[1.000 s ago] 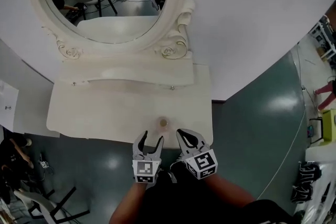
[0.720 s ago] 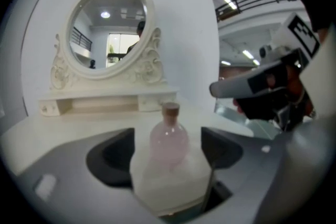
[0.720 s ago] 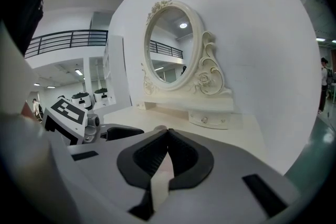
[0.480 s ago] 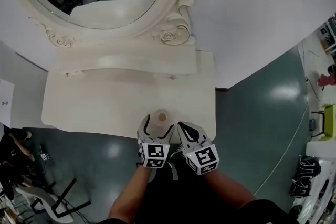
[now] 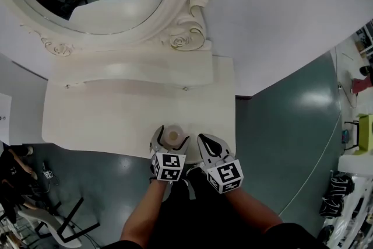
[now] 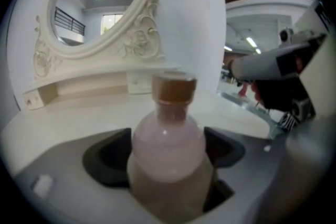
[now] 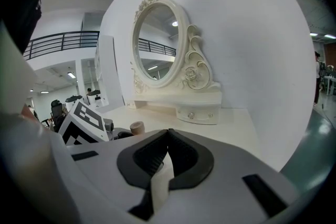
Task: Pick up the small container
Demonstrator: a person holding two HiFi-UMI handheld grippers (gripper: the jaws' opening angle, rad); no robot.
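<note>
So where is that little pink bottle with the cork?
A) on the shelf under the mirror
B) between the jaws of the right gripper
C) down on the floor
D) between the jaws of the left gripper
D: the bottle stands between the jaws of the left gripper, which have just been opening and stand clear of it.

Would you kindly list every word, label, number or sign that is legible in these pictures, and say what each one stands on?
No words or numbers can be read in any view.
Left tongs and right tongs: their cubes carry black-and-white square markers, which are patterns only, with no lettering.
Pink bottle: no label visible.
Sheet of paper at the head view's left edge: one mark, too small to read.
</note>
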